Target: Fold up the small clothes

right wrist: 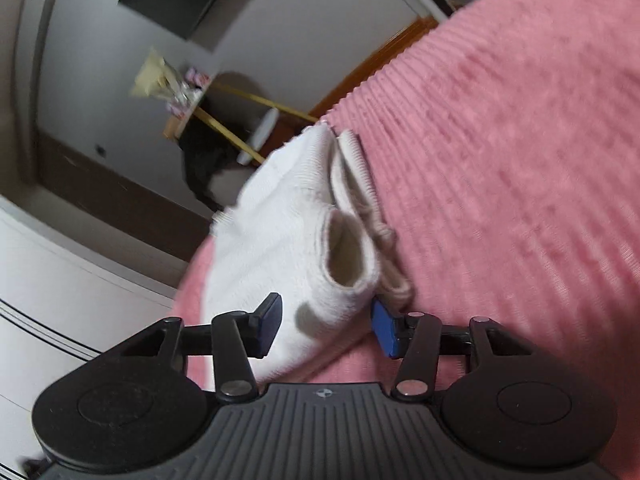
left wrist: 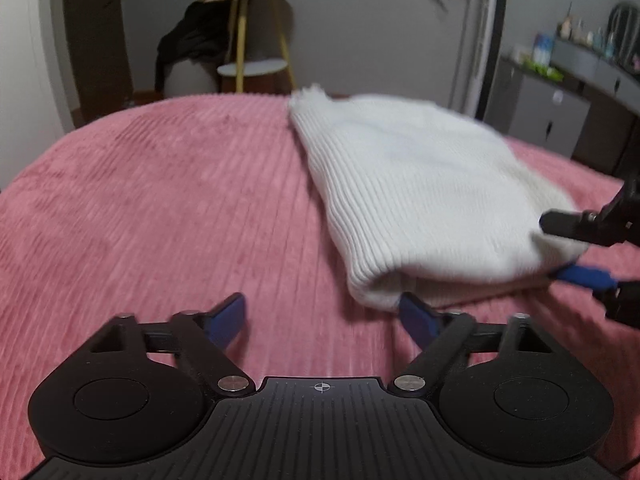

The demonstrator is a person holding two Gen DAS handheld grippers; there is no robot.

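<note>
Covering nearly all of both views, the pink ribbed bedspread [left wrist: 160, 208] is the landmark for everything else. On it lies the white ribbed knit garment [left wrist: 408, 188], folded into a long bundle. In the left wrist view its long axis runs from a rounded folded end nearest the camera away toward the bedspread's far edge, where a frayed ribbed edge points at the yellow-legged side table [left wrist: 256, 32] beyond the bedspread. Dark clothing [left wrist: 192, 44] hangs beside that table, and a grey cabinet [left wrist: 560, 112] stands off the bedspread's right side.

At the bedspread's near side, the left gripper [left wrist: 322, 316] has its jaws spread wide with only pink fabric between them. Its right blue pad [left wrist: 416, 318] sits just beside the garment's rounded near end; whether it touches is unclear.

The right gripper [right wrist: 326, 322] comes at the garment from the bedspread's right. Its view is rolled, so the bedspread slopes across the frame. Its jaws stand partly apart astride a corner of the garment, one finger above the cloth and one between the cloth and the bedspread. Motion blur leaves it unclear whether the pads press the fabric. An open rolled sleeve end [right wrist: 346, 252] faces this camera, with a ribbed cuff [right wrist: 352, 148] farther along.
</note>
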